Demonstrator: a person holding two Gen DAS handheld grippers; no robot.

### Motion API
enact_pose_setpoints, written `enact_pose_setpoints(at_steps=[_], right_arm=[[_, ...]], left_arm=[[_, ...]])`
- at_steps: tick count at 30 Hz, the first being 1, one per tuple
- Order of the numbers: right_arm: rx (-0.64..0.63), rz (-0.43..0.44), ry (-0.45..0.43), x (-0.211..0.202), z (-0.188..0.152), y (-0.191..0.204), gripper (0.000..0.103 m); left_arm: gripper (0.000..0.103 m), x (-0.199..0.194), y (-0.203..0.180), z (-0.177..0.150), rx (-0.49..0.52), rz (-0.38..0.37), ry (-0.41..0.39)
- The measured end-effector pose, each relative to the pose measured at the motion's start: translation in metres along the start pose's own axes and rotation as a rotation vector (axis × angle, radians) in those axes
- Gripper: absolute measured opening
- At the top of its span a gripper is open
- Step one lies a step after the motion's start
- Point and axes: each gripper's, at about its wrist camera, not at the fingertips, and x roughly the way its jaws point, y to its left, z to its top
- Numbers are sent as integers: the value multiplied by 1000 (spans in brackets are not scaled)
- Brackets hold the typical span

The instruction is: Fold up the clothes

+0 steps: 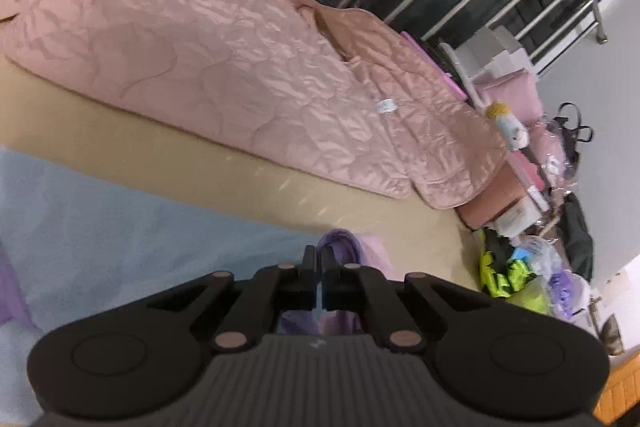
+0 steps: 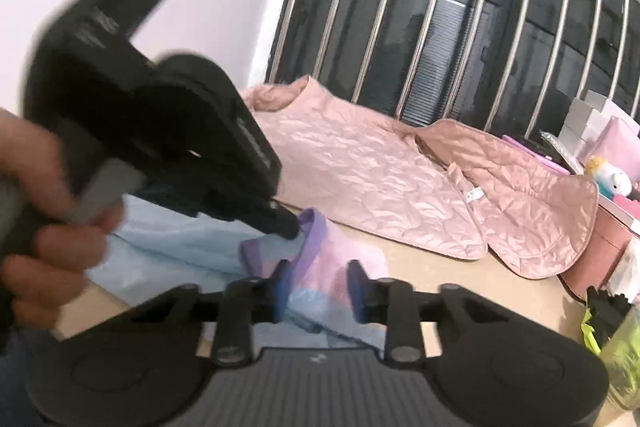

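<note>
Pastel top's [image 2: 320, 259] purple collar is pinched by L gripper [image 1: 319, 259]; R gripper [image 2: 318, 291] straddles fabric, jaws apart, not gripping. Risk: thin pinch slips, collar drops onto mattress [image 1: 160, 147].

I can read no words or numbers anywhere. A small white label [image 1: 385, 105] sewn on the pink quilted cover [image 1: 224, 39] carries print too tiny and blurred to make out. A faint pale mark on my gripper's ridged grey housing [image 2: 316, 357] is also unreadable.
</note>
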Motion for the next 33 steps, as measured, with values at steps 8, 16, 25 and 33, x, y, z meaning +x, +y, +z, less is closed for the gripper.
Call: enact_pose_setpoints(at_steps=[8,16,25,33], right_arm=[[6,93,83,22,-3,18,4],[-21,79,81,14,-7,31,8],[274,112,4,-27,-23,-44,53],[693,222,112,8,-33,-85,52]], left_arm=[[29,-14,-3,0,14,70,-43],[14,10,-33,-4,208,144,-15],[16,22,-15,-4,248,130,47],[22,24,-8,-3,245,106,49]])
